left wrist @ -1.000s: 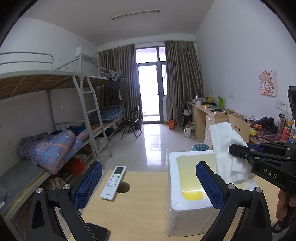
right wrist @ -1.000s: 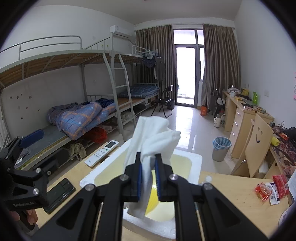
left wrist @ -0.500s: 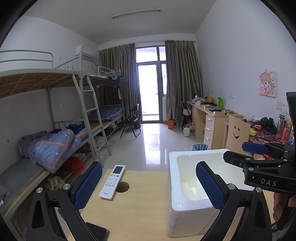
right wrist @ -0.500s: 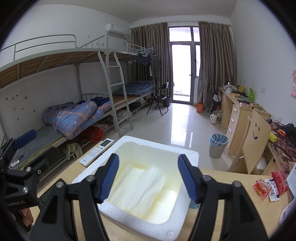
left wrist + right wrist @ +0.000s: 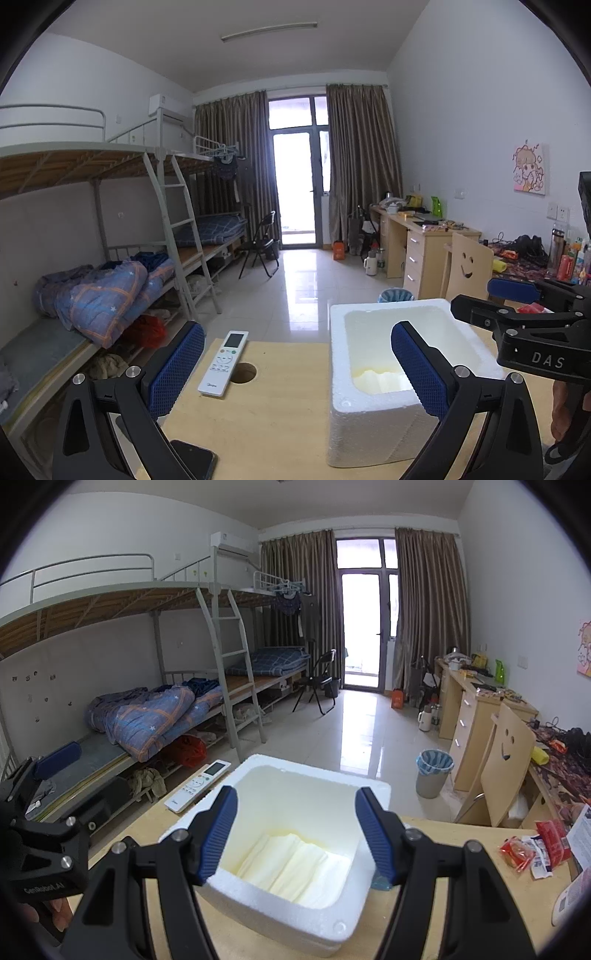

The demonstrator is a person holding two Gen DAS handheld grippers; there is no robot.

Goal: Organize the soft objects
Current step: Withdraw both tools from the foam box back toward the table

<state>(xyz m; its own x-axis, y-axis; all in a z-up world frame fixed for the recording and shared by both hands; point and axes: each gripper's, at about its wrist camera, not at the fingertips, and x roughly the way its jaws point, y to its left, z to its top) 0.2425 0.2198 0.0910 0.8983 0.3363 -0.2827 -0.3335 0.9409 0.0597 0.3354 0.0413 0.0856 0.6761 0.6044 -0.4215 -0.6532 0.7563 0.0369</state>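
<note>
Cloth (image 5: 295, 864) dropped in foam box (image 5: 369, 794), right claw (image 5: 303, 834) wide, empty

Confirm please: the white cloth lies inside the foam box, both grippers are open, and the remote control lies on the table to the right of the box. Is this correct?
One detail is wrong. The remote control lies to the left of the foam box, as the left wrist view shows. The rest holds: the white cloth lies inside the box, and the left gripper and right gripper are open.
</note>
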